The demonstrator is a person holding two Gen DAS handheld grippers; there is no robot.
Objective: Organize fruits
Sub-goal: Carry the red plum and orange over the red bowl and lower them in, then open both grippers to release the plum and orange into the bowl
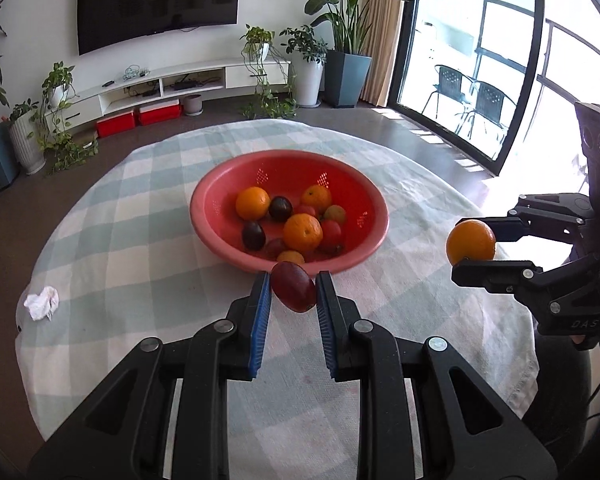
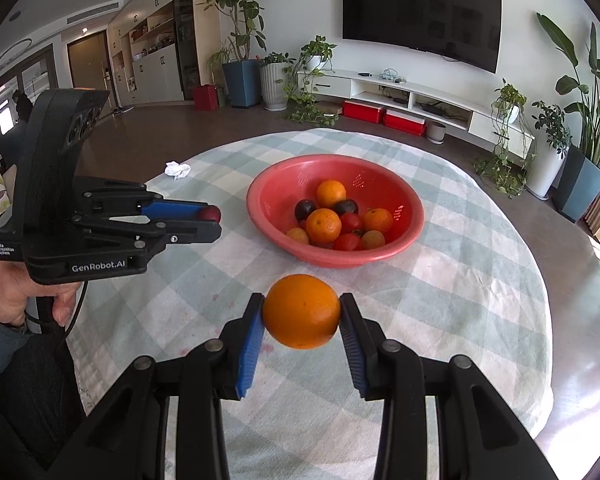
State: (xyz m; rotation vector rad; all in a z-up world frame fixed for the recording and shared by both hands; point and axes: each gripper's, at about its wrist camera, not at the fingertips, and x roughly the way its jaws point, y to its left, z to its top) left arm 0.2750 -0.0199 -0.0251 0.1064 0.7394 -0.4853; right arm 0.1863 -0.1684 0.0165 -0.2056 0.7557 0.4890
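While gripped: plum (image 1: 293,287) dark red, glossy | orange (image 2: 301,311) bright, round

Each camera sits close behind its own gripper's fingers, looking forward and down across the checked tablecloth (image 1: 140,216). Both views share the red basket (image 1: 216,220) and the wall television (image 2: 420,12) beyond, from opposite sides.
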